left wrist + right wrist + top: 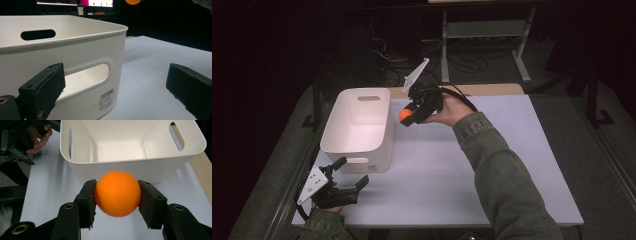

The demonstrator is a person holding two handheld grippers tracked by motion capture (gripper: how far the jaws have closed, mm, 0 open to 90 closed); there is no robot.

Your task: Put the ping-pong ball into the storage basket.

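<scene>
Landmark: white bin (362,122), standing open-topped on the desk (492,165), nothing visible inside it.
Right tool (409,116): closed on the orange ball (117,193), one pad on each side of it, squarely across its widest part.
Ball position: held in the air just beside the bin's long wall, outside the rim and near its top edge; not yet over the opening.
Left tool (347,175): jaws spread wide, gripping nothing, low on the desk at the bin's near end, beside the handle slot (87,75).
Step in hand: judged to be carrying the ball over the bin for a drop.
Doing it well: lift clear of the rim before crossing, centre the ball above the bin's floor, lower it inside, then part the jaws gently so it does not bounce out.
Risk: clipping the rim could nudge the bin; the left tool is placed to steady it.
</scene>
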